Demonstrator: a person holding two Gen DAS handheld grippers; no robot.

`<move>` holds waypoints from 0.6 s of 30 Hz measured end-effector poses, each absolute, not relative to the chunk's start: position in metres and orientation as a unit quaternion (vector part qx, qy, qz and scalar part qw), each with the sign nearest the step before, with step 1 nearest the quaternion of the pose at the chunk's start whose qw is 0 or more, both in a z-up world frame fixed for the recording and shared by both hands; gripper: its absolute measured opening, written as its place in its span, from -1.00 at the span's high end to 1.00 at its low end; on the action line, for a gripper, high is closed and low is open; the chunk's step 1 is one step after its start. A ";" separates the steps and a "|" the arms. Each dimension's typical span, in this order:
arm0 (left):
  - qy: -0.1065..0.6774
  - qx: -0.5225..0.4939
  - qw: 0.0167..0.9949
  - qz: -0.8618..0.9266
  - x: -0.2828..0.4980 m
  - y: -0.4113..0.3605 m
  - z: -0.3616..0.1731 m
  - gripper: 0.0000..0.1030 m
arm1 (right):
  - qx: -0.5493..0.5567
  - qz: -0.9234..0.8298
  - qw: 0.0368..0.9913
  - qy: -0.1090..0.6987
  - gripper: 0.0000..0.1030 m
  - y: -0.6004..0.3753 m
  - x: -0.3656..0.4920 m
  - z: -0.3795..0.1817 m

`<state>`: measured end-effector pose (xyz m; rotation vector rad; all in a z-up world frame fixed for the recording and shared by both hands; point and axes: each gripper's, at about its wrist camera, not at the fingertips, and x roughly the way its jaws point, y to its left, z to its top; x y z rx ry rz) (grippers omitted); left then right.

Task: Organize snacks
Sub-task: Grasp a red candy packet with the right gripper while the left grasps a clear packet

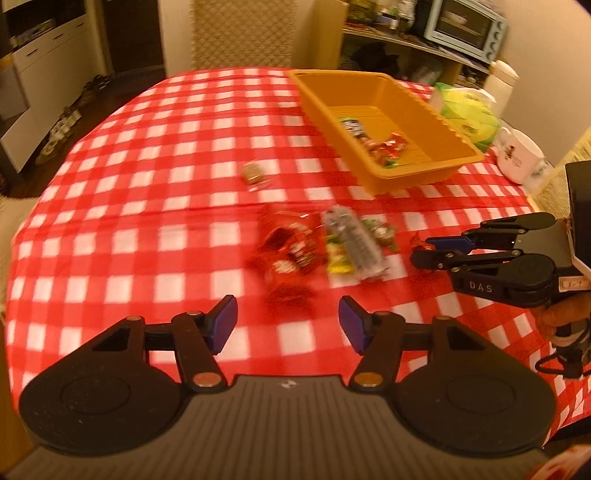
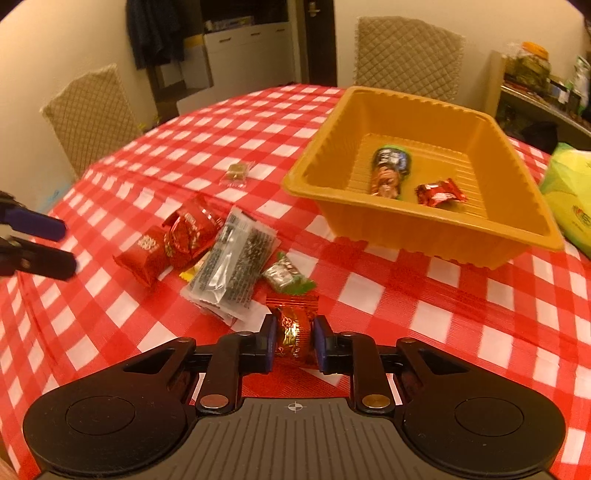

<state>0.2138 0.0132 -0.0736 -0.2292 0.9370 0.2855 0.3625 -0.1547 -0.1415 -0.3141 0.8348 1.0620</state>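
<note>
An orange tray [image 2: 424, 236] [image 1: 373, 92] stands on the red checked tablecloth and holds a few wrapped snacks [image 2: 388, 173]. A pile of snacks lies in front of it: red packets [image 2: 173, 240] [image 1: 291, 247], a silver packet [image 2: 232, 266] [image 1: 351, 240] and a small green-ended candy [image 2: 286, 275]. A lone small candy [image 2: 236, 172] [image 1: 254, 173] lies apart. My right gripper [image 2: 294, 338] is shut on a red-and-gold candy [image 2: 293, 325] just above the cloth; it also shows in the left wrist view [image 1: 419, 249]. My left gripper [image 1: 288, 321] is open and empty, near the pile; its fingers [image 2: 48, 225] show at the left of the right wrist view.
A green-yellow tissue pack [image 1: 467, 114] [image 2: 570, 192] and a white mug [image 1: 517, 155] stand right of the tray. Quilted chairs [image 2: 406, 55] stand at the far side and left [image 2: 88, 118]. A shelf with a toaster oven [image 1: 465, 29] is behind.
</note>
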 end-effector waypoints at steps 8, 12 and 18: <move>0.450 -0.100 0.882 0.100 0.257 -0.010 -0.084 0.03 | -0.107 0.455 0.793 0.390 0.58 -0.194 0.373 -0.131; 0.447 -0.104 0.883 0.095 0.278 -0.015 -0.090 0.12 | -0.092 0.434 0.805 0.393 0.58 -0.214 0.378 -0.128; 0.449 -0.113 0.880 0.106 0.301 -0.012 -0.100 0.28 | -0.074 0.406 0.820 0.398 0.58 -0.239 0.386 -0.127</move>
